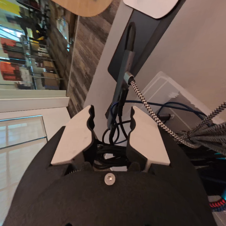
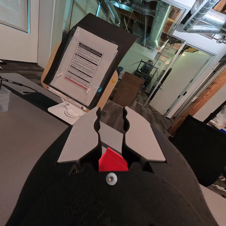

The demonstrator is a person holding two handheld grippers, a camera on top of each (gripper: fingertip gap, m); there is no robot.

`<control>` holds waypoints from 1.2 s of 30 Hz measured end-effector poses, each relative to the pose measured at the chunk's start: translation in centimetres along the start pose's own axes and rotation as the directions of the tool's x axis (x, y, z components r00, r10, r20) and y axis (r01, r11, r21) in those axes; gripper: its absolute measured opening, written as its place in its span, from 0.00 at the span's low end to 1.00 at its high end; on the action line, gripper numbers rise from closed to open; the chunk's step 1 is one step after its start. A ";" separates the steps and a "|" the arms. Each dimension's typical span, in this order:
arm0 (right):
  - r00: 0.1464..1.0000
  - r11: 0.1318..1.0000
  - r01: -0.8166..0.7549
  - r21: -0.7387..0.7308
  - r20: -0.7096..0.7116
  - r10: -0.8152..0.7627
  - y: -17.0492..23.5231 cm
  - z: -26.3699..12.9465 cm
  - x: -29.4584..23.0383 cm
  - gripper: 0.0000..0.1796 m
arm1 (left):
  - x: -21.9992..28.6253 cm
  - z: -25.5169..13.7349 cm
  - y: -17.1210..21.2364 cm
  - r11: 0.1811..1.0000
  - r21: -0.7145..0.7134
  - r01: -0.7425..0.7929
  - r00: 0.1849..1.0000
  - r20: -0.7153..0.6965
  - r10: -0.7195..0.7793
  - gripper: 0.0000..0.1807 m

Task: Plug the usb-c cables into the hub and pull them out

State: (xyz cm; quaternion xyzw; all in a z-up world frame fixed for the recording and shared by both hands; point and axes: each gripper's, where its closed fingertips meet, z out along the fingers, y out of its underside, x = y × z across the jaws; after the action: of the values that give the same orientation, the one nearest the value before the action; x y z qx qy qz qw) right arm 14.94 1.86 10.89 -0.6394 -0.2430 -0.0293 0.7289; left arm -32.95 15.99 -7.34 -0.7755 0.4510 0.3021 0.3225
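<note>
Left wrist view: left gripper (image 1: 112, 108) released before hub (image 1: 120, 85), striped cable (image 1: 144, 97) plugged. Right gripper (image 2: 111, 110) released at desk (image 2: 24, 128) edge.

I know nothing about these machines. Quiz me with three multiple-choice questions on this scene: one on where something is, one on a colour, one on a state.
1. Where does the black-and-white braided cable end?
A. In the grey hub
B. Between the left gripper's fingers
C. On the floor

2. What colour is the block low between the right gripper's fingers?
A. Blue
B. Red
C. Yellow

3. In what state is the left gripper?
A. Shut on a cable
B. Shut on the hub
C. Open, holding nothing

Answers:
1 A, its metal plug sits against the hub's edge.
2 B, it shows bright red in the right wrist view.
3 C, its fingers stand apart with cables only behind the gap.
</note>
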 end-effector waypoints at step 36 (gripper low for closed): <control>0.994 1.000 0.005 0.014 0.110 -0.006 -0.6 0.4 -2.8 0.19 | -9.9 -15.5 -0.1 0.896 0.399 0.195 0.898 0.296 -0.327 0.06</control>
State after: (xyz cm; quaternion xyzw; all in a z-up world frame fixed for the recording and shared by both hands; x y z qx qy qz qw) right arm 12.15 1.39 10.41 -0.6343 -0.2847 0.0058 0.7187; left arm -34.20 9.00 9.61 -0.6898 0.3228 0.3028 0.5730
